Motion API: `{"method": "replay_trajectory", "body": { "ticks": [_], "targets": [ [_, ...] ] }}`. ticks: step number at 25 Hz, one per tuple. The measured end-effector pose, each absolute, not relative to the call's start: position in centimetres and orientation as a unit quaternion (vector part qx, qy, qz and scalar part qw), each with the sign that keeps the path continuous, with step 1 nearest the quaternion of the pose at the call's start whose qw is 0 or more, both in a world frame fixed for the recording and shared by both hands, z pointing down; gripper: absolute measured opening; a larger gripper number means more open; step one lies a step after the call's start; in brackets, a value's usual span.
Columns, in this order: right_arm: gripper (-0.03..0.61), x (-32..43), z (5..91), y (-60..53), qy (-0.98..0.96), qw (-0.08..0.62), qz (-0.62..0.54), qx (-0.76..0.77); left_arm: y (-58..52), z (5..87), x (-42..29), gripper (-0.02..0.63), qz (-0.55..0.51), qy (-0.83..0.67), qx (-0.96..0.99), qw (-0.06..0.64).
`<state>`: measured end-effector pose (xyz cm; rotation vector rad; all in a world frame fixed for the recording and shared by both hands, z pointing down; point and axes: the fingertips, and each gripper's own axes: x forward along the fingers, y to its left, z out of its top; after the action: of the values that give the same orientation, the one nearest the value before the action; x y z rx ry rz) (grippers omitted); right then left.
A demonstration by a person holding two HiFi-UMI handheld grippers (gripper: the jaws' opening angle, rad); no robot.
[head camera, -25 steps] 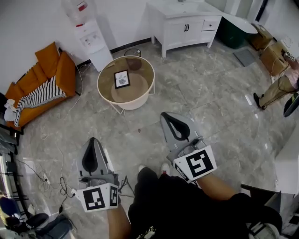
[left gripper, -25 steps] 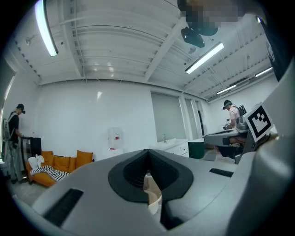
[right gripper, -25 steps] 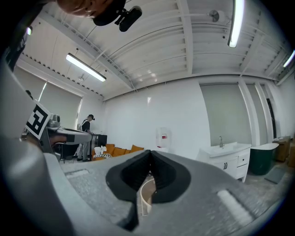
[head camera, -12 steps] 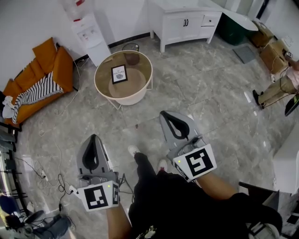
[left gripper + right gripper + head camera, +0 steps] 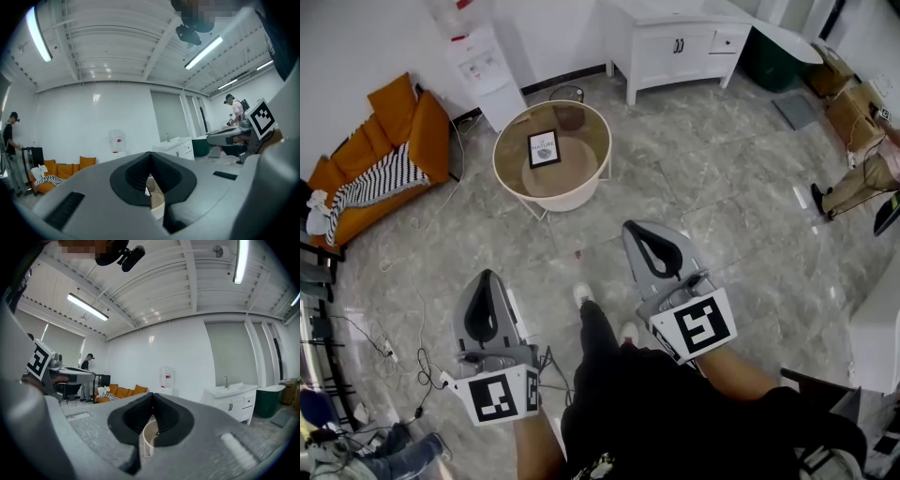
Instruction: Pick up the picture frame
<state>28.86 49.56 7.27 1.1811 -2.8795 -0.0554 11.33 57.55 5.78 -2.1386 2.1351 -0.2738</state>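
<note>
A small black picture frame (image 5: 544,148) with a white print lies flat on a round glass-topped table (image 5: 595,150) with a cream basket base, far ahead in the head view. My left gripper (image 5: 486,279) is shut and empty, held level low at the left, well short of the table. My right gripper (image 5: 639,231) is also shut and empty, a little farther forward at the right. In the left gripper view the closed jaws (image 5: 150,153) meet over a sliver of the table (image 5: 157,201); the right gripper view shows its jaws (image 5: 152,395) closed before the table's rim (image 5: 144,439).
An orange sofa (image 5: 412,141) with a striped blanket stands at the left, a water dispenser (image 5: 478,61) behind the table, a white sink cabinet (image 5: 675,47) at the back. Cables (image 5: 412,366) trail on the marble floor. A person (image 5: 853,178) stands at the right edge.
The view has shifted slightly; the person's foot has stepped forward between the grippers. Both grippers stay shut and keep their places in the view.
</note>
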Motion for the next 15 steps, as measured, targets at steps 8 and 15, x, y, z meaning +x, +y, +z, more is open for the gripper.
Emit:
{"method": "replay_trajectory", "body": {
  "ticks": [8, 15],
  "targets": [
    [-0.003, 28.2, 6.5, 47.6, -0.925, 0.006, -0.027, 0.378, 55.3, 5.3, 10.5, -0.003, -0.054, 0.700, -0.710, 0.051],
    [-0.003, 26.8, 6.1, 45.1, -0.927, 0.000, -0.023, 0.373, 53.1, 5.2, 9.0, -0.003, -0.042, 0.709, -0.703, 0.038]
  ]
}}
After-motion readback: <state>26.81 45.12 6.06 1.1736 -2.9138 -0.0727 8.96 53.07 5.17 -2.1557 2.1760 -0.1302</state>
